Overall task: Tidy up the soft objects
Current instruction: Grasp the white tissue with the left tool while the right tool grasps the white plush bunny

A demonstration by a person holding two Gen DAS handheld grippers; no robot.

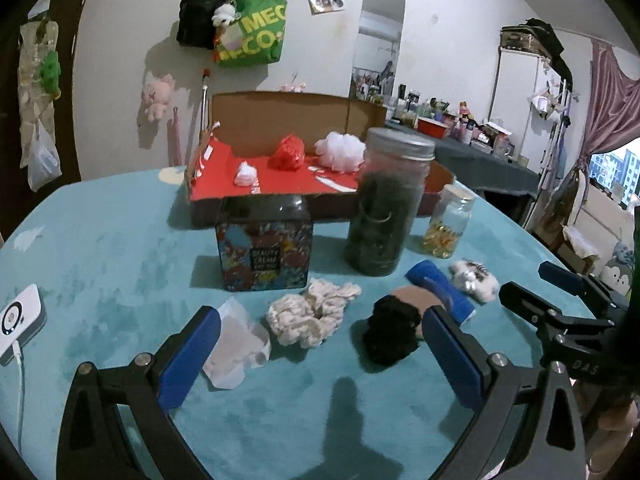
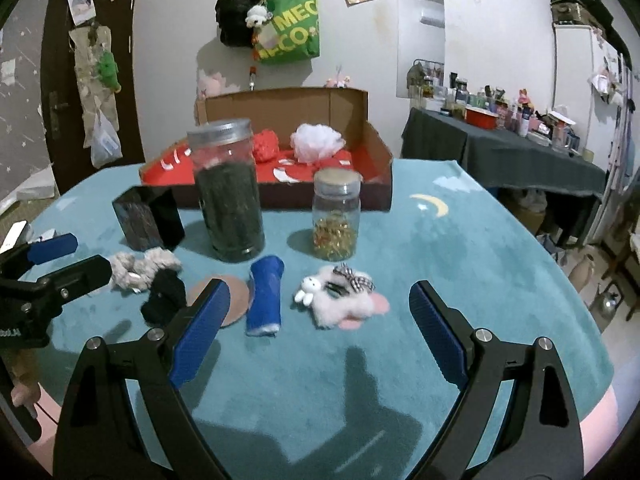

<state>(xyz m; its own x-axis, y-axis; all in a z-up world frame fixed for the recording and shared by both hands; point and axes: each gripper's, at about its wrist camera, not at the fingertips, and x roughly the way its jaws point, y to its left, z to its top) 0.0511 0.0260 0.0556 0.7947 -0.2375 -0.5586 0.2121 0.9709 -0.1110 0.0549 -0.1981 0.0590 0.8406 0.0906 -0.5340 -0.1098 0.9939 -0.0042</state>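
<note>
A: Status?
B: Box (image 2: 376, 152) at the back of the bench (image 2: 460, 248) holds a white puff (image 2: 316, 142), a red one (image 2: 266, 144) and a small white wad (image 1: 245, 174) — looks partly done.
A: Left over?
B: Front row on the bench: cream scrunchie (image 1: 312, 314), black scrunchie (image 1: 390, 330), blue roll (image 2: 265, 296), bunny plush (image 2: 340, 300), tan pad (image 2: 236, 296).
A: Grippers?
B: Left gripper (image 1: 320, 356) and right gripper (image 2: 320, 336) both spread wide, nothing pinched — hovering over that row.
</note>
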